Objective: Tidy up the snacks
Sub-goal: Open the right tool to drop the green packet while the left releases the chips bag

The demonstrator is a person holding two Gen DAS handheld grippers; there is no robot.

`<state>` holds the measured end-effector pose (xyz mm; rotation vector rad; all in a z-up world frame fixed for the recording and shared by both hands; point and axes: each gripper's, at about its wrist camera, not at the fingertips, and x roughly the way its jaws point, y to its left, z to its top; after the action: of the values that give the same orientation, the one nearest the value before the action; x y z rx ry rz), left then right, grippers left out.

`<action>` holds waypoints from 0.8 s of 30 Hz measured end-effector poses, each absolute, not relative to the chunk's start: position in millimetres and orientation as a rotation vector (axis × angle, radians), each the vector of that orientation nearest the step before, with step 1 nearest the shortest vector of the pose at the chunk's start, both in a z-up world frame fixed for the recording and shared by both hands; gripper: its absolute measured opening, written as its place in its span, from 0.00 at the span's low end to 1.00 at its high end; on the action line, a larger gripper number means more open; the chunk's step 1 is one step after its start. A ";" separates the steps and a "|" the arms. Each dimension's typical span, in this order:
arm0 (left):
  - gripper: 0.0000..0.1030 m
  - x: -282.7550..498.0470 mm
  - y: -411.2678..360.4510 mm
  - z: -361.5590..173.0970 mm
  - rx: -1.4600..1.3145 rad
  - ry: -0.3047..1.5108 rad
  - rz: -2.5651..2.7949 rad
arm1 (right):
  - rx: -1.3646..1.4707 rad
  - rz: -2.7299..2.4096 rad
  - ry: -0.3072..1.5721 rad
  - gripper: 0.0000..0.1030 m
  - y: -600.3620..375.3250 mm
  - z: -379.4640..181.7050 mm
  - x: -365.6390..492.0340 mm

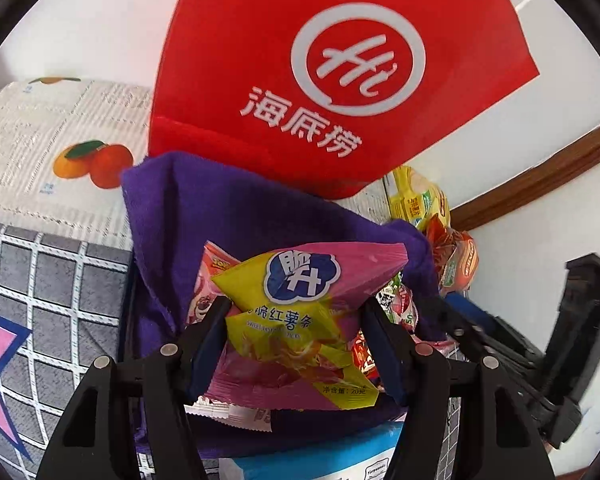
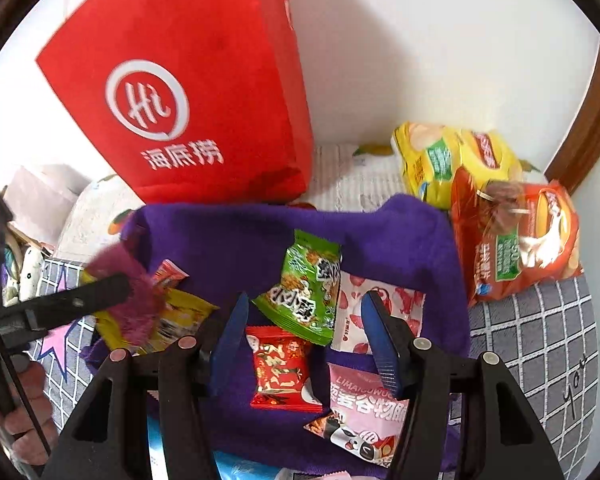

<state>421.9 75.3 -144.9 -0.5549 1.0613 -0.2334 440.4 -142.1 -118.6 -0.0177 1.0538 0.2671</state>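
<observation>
My left gripper [image 1: 296,312] is shut on a pink and yellow sweet potato stick packet [image 1: 300,320] and holds it above the purple cloth [image 1: 204,208]. In the right wrist view the same packet [image 2: 132,300] shows blurred at the left, in the left gripper's fingers [image 2: 80,304]. My right gripper [image 2: 304,312] is open and empty above the purple cloth [image 2: 400,240], over a red packet [image 2: 282,368], a green packet [image 2: 304,288], a white and red packet [image 2: 380,308] and a pink cereal packet [image 2: 360,412]. A red paper bag [image 2: 188,92] stands behind the cloth; it also shows in the left wrist view [image 1: 300,60].
A yellow chip bag [image 2: 448,160] and an orange chip bag [image 2: 516,240] lie at the right, against the white wall. The surface is a grey checked sheet [image 2: 540,340] and an orange-print cover [image 1: 40,140]. A blue box [image 1: 320,460] lies under the cloth's near edge.
</observation>
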 end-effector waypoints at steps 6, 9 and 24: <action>0.62 424.2 60.4 -150.7 -0.530 1.084 -0.242 | -0.043 0.299 1.006 0.57 -139.0 -102.0 429.9; 0.62 424.9 55.7 -151.4 -0.521 1.089 -0.247 | -0.050 0.296 1.000 0.57 -135.8 -101.2 428.7; 0.62 425.1 52.4 -149.7 -0.504 1.081 -0.296 | 0.036 0.263 0.981 0.57 -149.5 -101.2 431.0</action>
<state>425.1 52.4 -149.7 -0.5037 1.0809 -0.2958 431.0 -149.5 -101.2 0.0361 0.9810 0.2631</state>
